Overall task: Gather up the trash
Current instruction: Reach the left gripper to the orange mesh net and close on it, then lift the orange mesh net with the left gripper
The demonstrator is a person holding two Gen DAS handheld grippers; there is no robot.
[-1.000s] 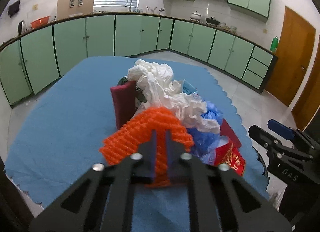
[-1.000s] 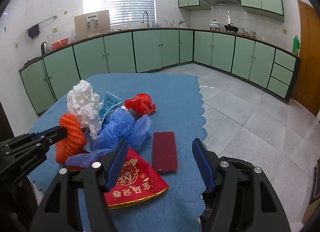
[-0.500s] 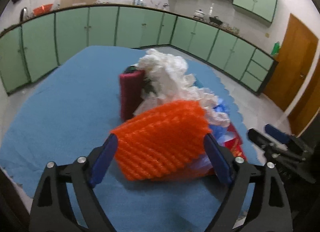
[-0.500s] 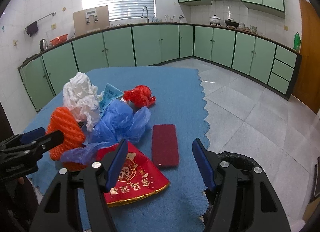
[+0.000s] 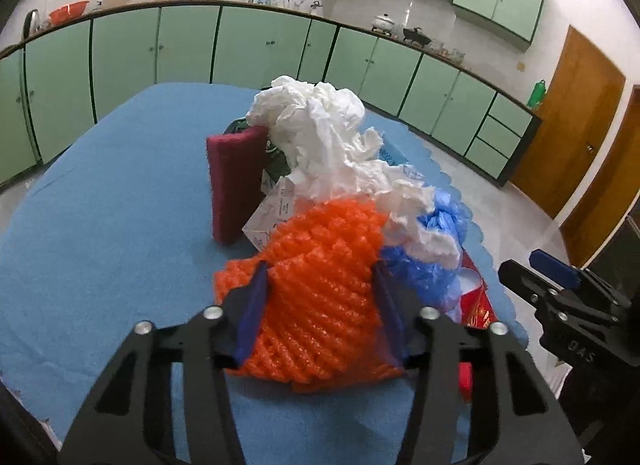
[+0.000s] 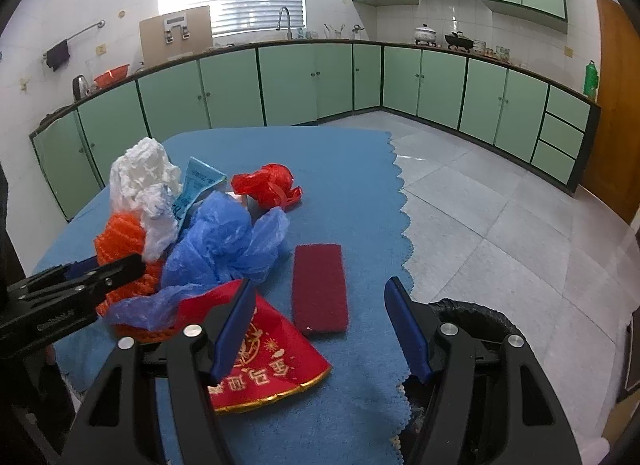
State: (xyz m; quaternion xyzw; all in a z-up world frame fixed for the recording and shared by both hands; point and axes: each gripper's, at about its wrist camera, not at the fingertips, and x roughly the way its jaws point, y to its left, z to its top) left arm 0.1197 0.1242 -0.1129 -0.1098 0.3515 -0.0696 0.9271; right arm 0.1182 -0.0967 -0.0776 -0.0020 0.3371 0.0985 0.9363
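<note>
A heap of trash lies on the blue tablecloth [image 5: 100, 225]. It holds an orange foam net [image 5: 332, 233], crumpled white paper [image 5: 320, 133], a blue plastic bag [image 6: 224, 237], a red plastic bag [image 6: 268, 185] and a red gold-lettered packet [image 6: 272, 365]. My left gripper [image 5: 320, 285] has its jaws closing on the orange net, whose bulk fills the gap and touches both pads. One maroon scrub pad [image 5: 236, 185] stands on edge against the heap. Another maroon pad [image 6: 320, 285] lies flat under my right gripper [image 6: 320, 293], which hovers open and holds nothing.
A black bin [image 6: 472, 313] stands on the floor by the table's scalloped edge, under my right gripper. A light blue packet [image 6: 200, 181] is tucked into the heap. Green kitchen cabinets [image 6: 304, 81] ring the room, and grey floor tiles [image 6: 500, 225] lie to the right.
My left gripper let go of a thin pinch of the orange net, opened wide, sank lower over it and now closes around its broad body. The right gripper has not moved.
</note>
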